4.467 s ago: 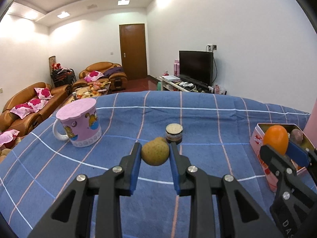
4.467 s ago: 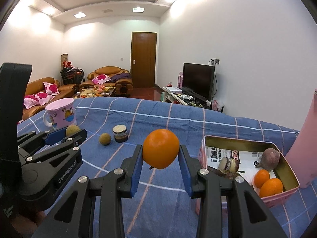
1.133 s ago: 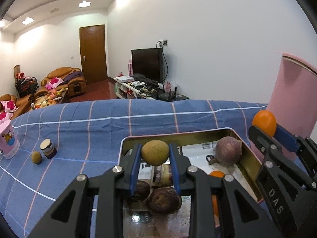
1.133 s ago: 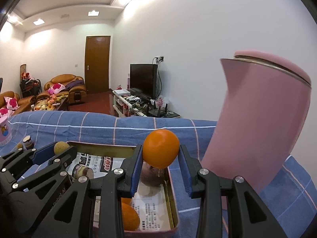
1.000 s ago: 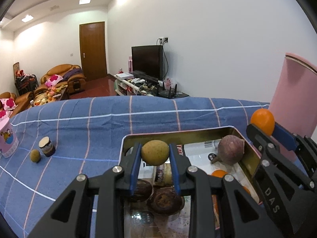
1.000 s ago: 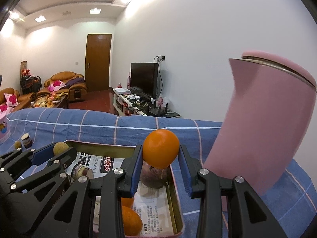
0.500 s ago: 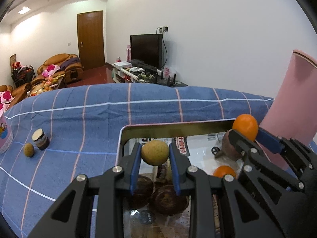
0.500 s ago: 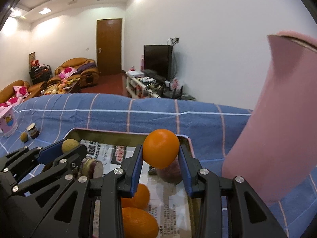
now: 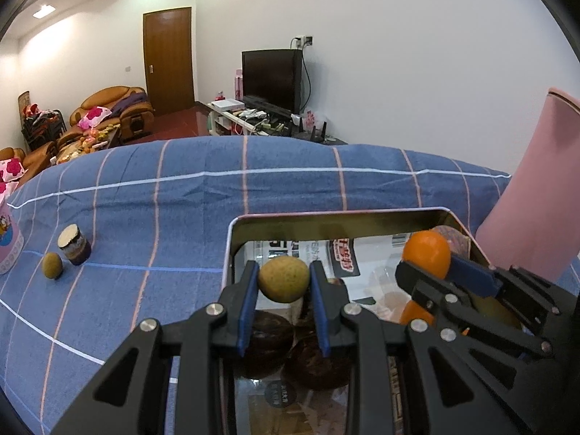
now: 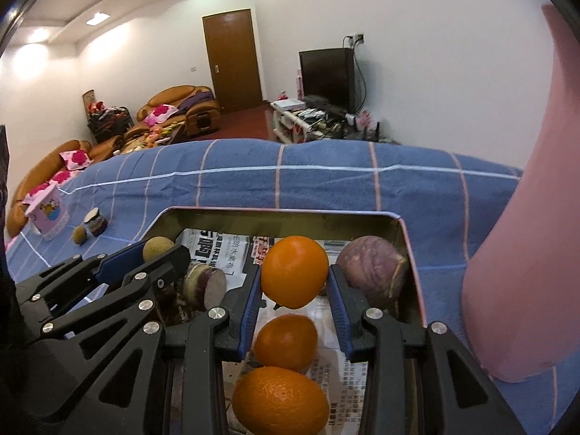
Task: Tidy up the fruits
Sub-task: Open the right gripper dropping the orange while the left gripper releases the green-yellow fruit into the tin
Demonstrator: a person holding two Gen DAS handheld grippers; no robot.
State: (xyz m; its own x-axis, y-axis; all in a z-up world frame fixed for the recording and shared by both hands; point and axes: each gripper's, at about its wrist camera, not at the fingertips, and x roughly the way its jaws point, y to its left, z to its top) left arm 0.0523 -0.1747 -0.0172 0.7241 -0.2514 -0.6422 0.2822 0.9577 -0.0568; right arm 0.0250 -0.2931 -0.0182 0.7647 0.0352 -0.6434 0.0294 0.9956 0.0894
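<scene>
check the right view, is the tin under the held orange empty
No, two more oranges lie in the tin below the orange in the right gripper.

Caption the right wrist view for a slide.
Right tongs hold an orange above the newspaper-lined tin, over two oranges already inside.

The tin point(image 10: 411, 253) is set on the cloth-covered table point(image 9: 290, 188), w/ the tall jug point(image 10: 514, 253) just beside its right wall. The L gripper point(image 9: 284, 284) is held over the tin's left part w/ a small fruit point(image 9: 284, 279) between its fingers; the R gripper point(image 10: 294, 279) is held over the right part w/ an orange point(image 10: 294, 271) between its own. Under the R gripper, 2 oranges point(image 10: 285, 342) are laid in the tin, one before the other. A round root point(image 10: 371, 270) is lodged in the far right corner. On the table well left of the tin, a small jar point(image 9: 74, 244) is set, w/ a loose fruit point(image 9: 52, 265) just beside it and a mug point(image 10: 49, 214) further left.
</scene>
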